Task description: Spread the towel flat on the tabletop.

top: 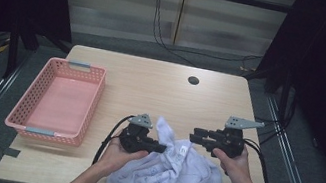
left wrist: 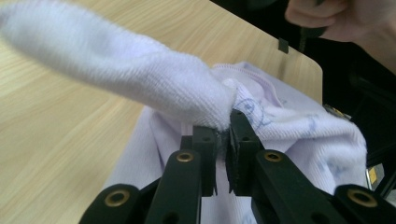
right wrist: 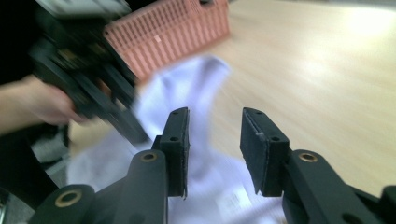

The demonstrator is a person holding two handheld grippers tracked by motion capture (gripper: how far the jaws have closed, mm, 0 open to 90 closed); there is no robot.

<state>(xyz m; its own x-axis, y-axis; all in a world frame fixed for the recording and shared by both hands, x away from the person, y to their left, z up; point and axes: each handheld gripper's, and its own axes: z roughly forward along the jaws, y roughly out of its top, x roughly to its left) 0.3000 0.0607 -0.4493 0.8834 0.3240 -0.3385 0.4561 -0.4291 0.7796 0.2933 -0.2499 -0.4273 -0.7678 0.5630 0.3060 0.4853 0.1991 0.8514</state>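
Risk at the left: thin pinch only, so the fold could slip free if pulled hard, probably. Left gripper (left wrist: 223, 154) clenched on a raised fold of the white printed garment (top: 177, 172), heaped at the table's (top: 152, 82) near edge, about six o'clock. Right gripper (top: 195, 137) released, jaws apart, just above the cloth at four o'clock. Pink basket (top: 90, 104) at nine o'clock, well apart. Nothing between cloth and basket; cable hole (top: 193, 80) at twelve o'clock.
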